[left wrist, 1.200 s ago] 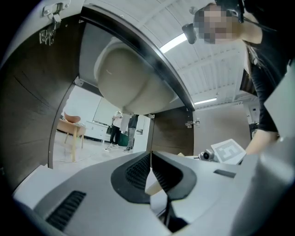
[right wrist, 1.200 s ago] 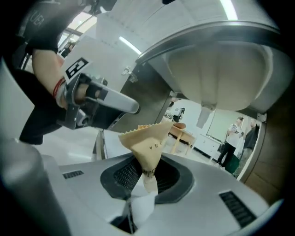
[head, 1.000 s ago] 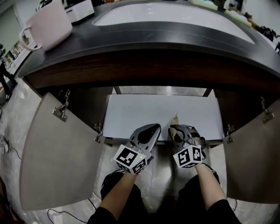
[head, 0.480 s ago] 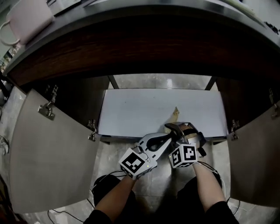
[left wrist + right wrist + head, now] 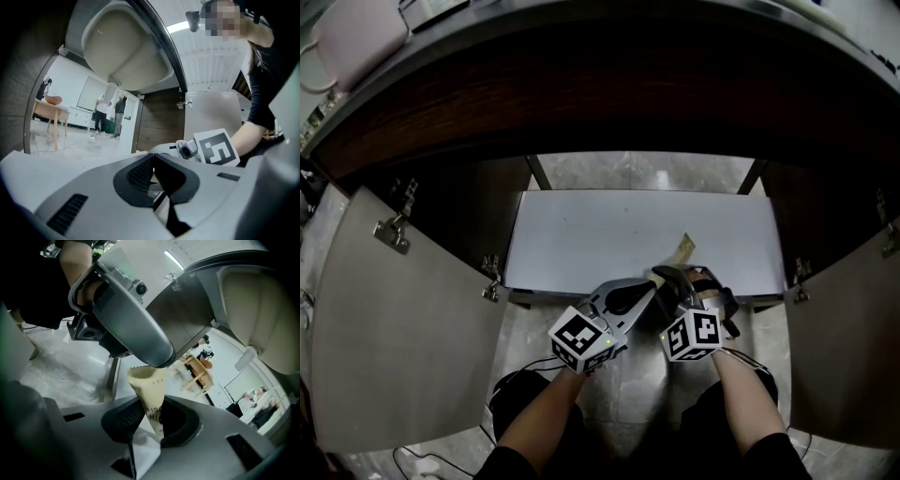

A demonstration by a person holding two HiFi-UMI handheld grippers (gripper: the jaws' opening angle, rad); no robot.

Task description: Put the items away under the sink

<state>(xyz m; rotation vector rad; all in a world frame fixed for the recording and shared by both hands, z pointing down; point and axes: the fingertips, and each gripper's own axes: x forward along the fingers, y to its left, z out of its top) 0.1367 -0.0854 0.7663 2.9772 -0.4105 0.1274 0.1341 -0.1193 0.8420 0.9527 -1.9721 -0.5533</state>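
A cream packet (image 5: 149,386) with dark print is pinched between the jaws of my right gripper (image 5: 152,420), which is shut on it. In the head view the packet's tip (image 5: 682,248) sticks out over the front of the white cabinet floor (image 5: 600,239) under the sink. My right gripper (image 5: 677,275) hovers at that front edge. My left gripper (image 5: 649,287) is angled to the right, its tip close beside the right one. In the left gripper view its jaws (image 5: 152,161) are shut with nothing between them.
Both cabinet doors stand open, the left door (image 5: 394,328) and the right door (image 5: 848,347). The sink basin's underside (image 5: 126,51) hangs above the cabinet space. The dark countertop edge (image 5: 600,66) overhangs the opening. A pale container (image 5: 356,33) sits on the counter at far left.
My left gripper has swung right until its tip is beside the right gripper. The right gripper still holds the packet at the cabinet's front edge. The head camera has dropped lower.
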